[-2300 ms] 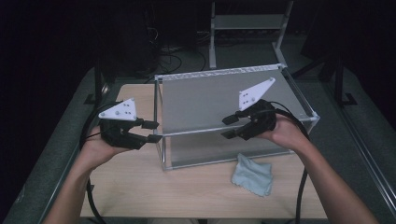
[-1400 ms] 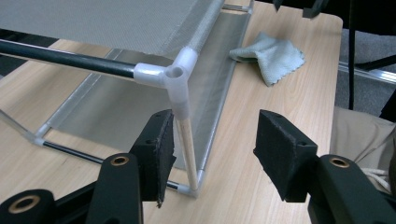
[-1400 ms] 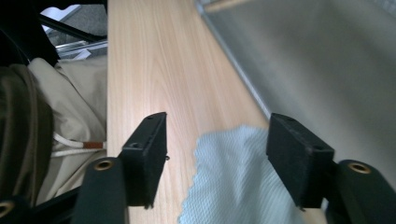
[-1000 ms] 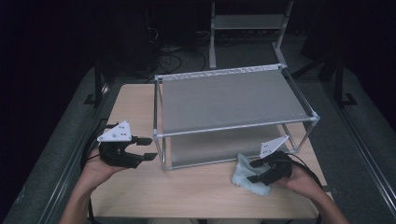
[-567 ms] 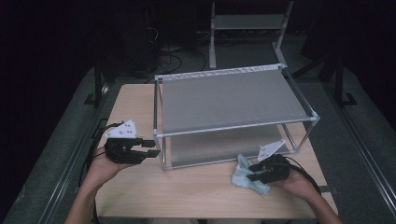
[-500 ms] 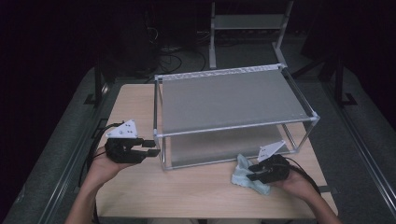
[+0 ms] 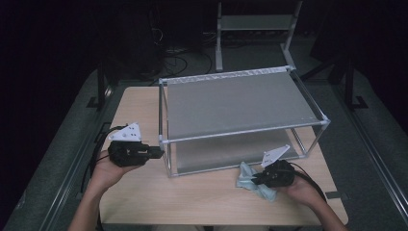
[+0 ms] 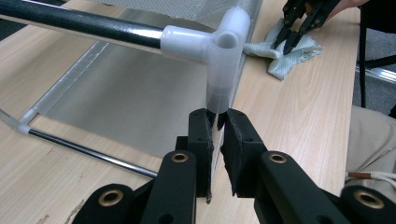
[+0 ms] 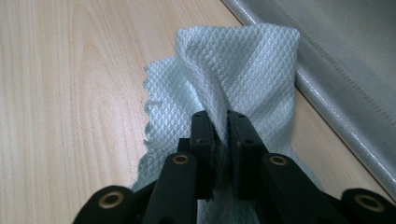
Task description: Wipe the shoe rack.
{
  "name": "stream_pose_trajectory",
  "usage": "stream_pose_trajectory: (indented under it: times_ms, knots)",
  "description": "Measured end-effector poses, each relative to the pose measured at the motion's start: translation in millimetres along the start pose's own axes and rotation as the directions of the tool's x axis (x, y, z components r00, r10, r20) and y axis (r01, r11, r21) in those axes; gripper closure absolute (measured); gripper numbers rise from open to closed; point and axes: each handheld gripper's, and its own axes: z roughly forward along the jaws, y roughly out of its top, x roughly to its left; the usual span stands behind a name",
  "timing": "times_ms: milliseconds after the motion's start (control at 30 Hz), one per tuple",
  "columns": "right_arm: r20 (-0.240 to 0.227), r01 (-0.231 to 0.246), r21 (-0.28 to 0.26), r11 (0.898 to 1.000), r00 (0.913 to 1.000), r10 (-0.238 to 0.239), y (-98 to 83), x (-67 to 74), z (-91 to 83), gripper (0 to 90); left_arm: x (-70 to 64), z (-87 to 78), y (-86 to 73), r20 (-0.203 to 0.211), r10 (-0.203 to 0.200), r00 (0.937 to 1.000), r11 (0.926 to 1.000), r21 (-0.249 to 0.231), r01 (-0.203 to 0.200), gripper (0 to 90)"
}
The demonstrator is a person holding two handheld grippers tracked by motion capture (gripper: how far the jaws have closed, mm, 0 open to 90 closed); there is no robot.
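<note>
Nearest the person, the right gripper [image 7: 257, 179] is held low over the counter [image 7: 202, 202], its fingers [image 9: 201, 140] having just been closing and now pinched on a raised fold of the cloth [image 9: 243, 74]; cloth is seen between them in the right gripper view. The cloth lies crumpled on the counter just in front of the rack's near right corner, touching or nearly touching the lower shelf edge. It is judged light, soft and limp: it will drape and trail when lifted, and a thin pinch could slip, so a bunched ridge like the one taken is the better hold than a flat edge. A little farther out on the left, the left gripper [image 7: 155, 152] is set level at the near left upright of the rack [image 7: 240, 103], fingers [image 8: 201, 140] also just closed in, clamped on the thin post [image 8: 215, 121] right below the white plastic corner joint [image 8: 224, 46]. The rack is judged stiff but light, a tube frame with sheet shelves, likely to skate on the counter when wiped, so the post near the joint is a sound place to steady it. Beyond, the top shelf [image 7: 235, 98] stands bare.
</note>
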Motion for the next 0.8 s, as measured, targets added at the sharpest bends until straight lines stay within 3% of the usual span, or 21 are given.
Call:
stream_pose_trajectory:
  times_ms: [200, 800]
  knots:
    - [-0.011, 0.0, 0.011, 1.0, 0.9999, 0.0, 4.0, -0.2, 1.3, 81.5, 3.0, 0.1, -0.2, 0.025, 0.001, 0.9997, 1.0, -0.004, -0.001, 81.3]
    - [-0.032, 0.015, -0.014, 1.0, 0.9994, -0.015, 9.9, 4.3, 2.8, 82.4, 6.0, 1.3, 2.0, 0.028, 0.005, 0.9996, 1.0, 0.005, -0.005, 81.5]
